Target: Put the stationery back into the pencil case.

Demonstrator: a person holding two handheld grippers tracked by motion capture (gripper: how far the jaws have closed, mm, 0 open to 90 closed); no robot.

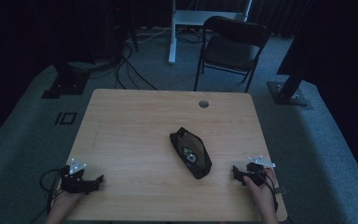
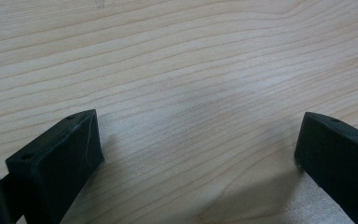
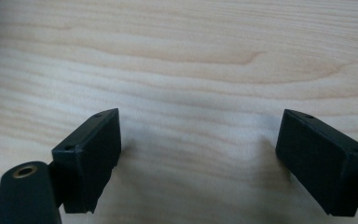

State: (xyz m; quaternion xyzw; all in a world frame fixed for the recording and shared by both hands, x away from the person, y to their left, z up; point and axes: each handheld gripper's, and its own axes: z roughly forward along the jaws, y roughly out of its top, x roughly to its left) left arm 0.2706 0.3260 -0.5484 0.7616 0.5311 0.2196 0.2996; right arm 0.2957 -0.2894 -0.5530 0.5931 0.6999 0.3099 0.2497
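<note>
A black zip pouch (image 1: 190, 152) lies on the desk (image 1: 135, 126), a little toward the right edge and nearer the front edge than the back one. It sits at a slant, one end pointing toward the back left and the other toward the front right corner. Its top is open, and something pale and small shows inside, too dim to make out.

The right gripper (image 1: 240, 174) rests near the front right corner, just beside the pouch's near end but not touching it. In the right gripper view (image 3: 198, 149) its jaws stand wide apart over bare wood, holding nothing.

The left gripper (image 1: 91, 181) sits by the front left corner, well apart from the pouch. The left gripper view (image 2: 200, 144) shows its jaws spread wide with wood grain between them, empty too.

A round hole (image 1: 203, 103) sits near the back edge.
</note>
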